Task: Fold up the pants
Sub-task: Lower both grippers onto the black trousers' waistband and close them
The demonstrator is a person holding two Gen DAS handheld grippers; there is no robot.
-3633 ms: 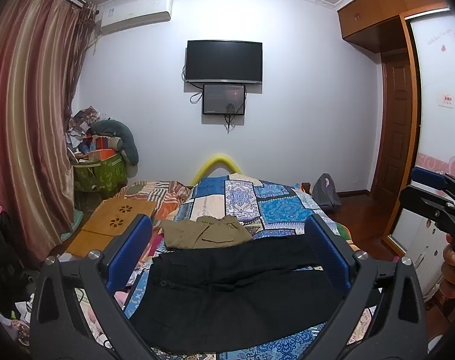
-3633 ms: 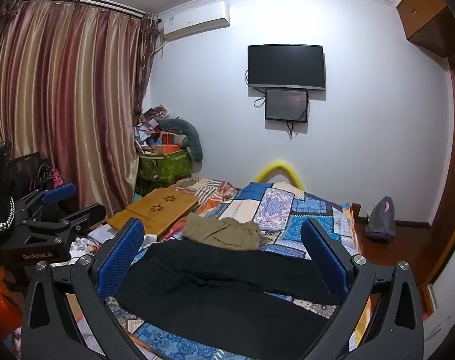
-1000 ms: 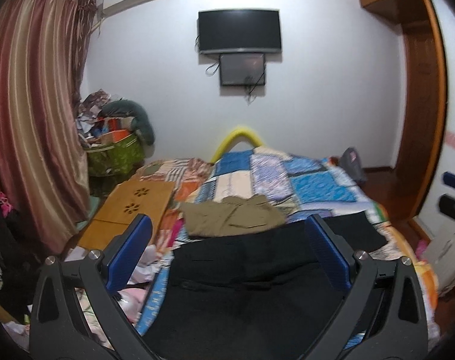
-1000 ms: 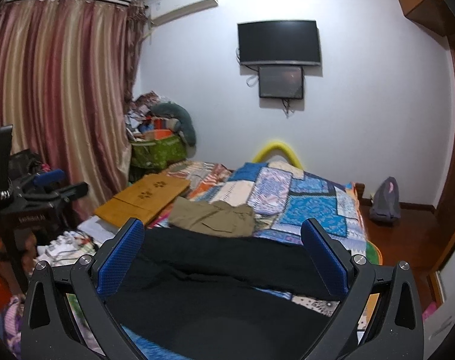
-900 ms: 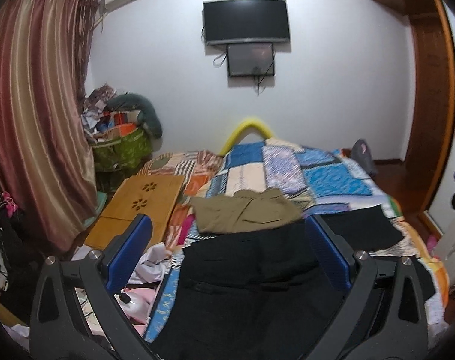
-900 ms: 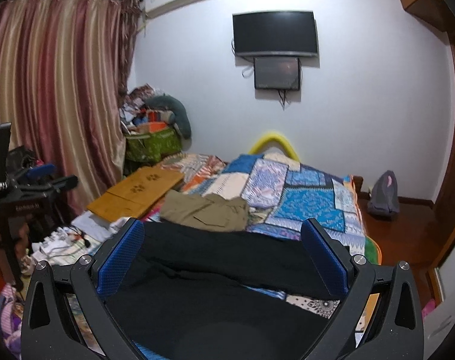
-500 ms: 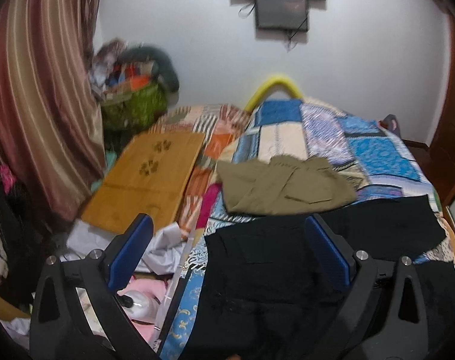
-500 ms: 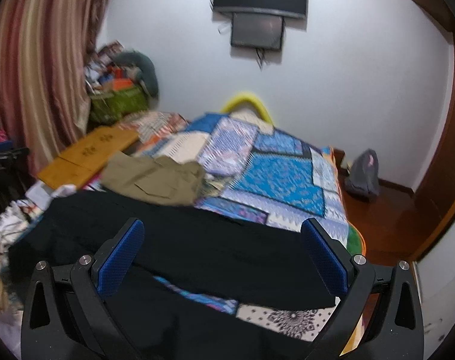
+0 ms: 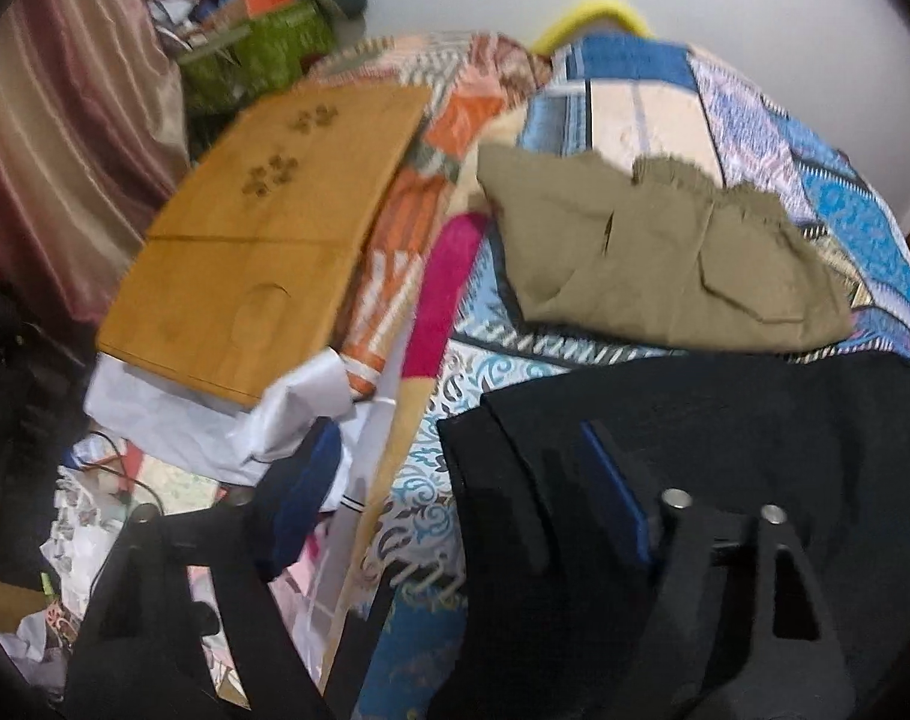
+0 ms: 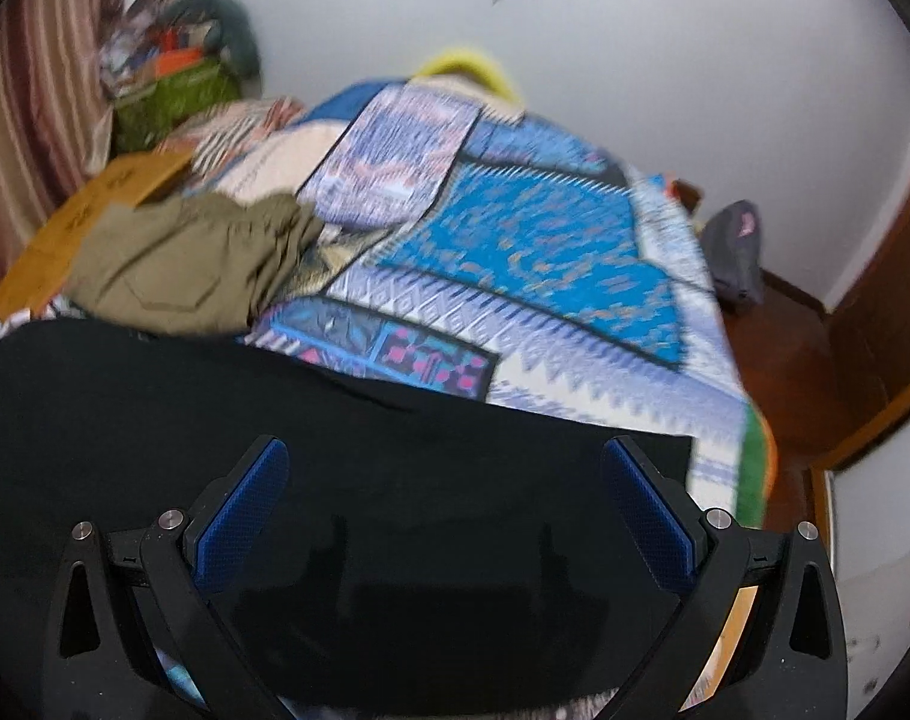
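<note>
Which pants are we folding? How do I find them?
Look at the bed with the blue patchwork quilt. At its near edge, under both open grippers, lie the black pants. The only other pants, the olive-green pants, sit farther back, already folded.

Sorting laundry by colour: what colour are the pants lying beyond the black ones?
Olive-khaki pants, plain with no pattern, seen best in the left wrist view.

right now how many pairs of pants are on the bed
2. The black pants lie spread across the near end of the bed; the folded olive pants sit just beyond them, toward the left side. Others may be hidden.
</note>
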